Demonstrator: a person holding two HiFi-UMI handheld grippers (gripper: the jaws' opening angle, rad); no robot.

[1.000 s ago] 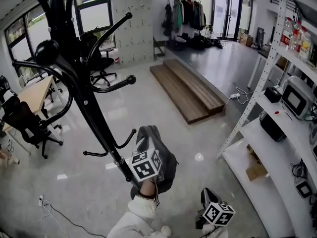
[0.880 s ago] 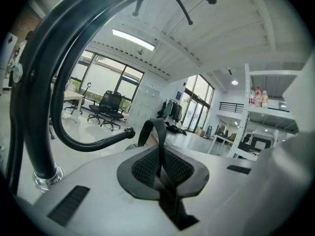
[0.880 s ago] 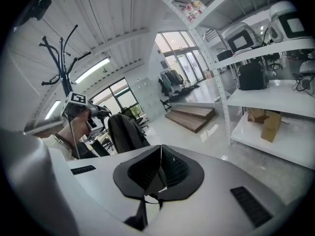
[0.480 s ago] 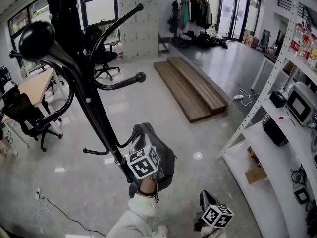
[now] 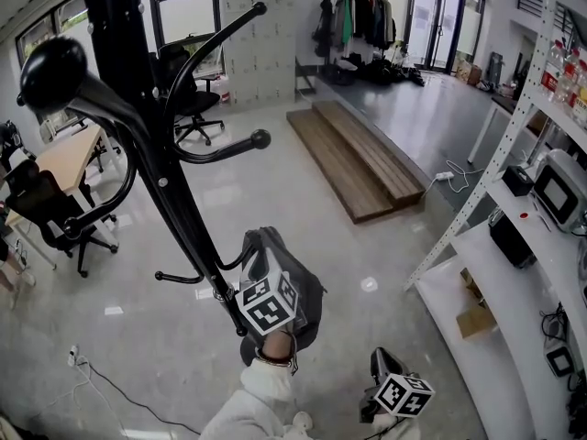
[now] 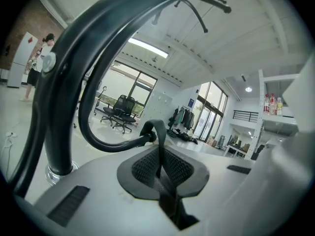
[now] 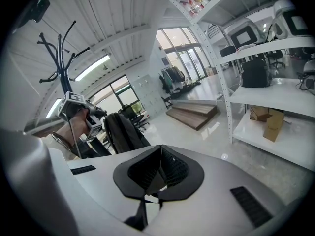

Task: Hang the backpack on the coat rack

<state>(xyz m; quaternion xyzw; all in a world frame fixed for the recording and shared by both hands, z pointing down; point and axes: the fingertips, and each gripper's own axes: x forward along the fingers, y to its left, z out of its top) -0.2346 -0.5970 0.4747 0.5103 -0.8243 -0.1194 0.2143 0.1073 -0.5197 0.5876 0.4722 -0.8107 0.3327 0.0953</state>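
The backpack point(image 5: 310, 301) is dark grey and hangs low in the head view, at about 6 o'clock from the centre. It is just beside the lower part of the black rack point(image 5: 174, 209), whose pole stands at 9 o'clock from it. A short lower hook point(image 5: 234, 259) of the rack reaches to the top of the backpack at 11 o'clock.

In the left gripper view a dark strap point(image 6: 160, 151) goes up at 12 o'clock and makes a loop over the round tip of this hook. The left gripper point(image 6: 161, 173) is closed on this strap, and the strap runs down between its two jaws. In the head view the marker cube of this gripper covers the middle of the backpack, and a white sleeve point(image 5: 248, 406) comes to it from 6 o'clock.

The right gripper point(image 7: 160, 173) has its jaws pressed together with nothing between them. It is low, at 4 o'clock from the backpack and well apart from it. Its view shows the backpack at 10 o'clock, with the left gripper beside it.

White metal shelves point(image 5: 514, 246) with boxes and devices stand at 3 o'clock. A wooden platform point(image 5: 353, 168) lies on the floor at 1 o'clock. A black chair point(image 5: 50, 218) and a desk point(image 5: 69, 159) are at 9 to 10 o'clock, behind the rack.
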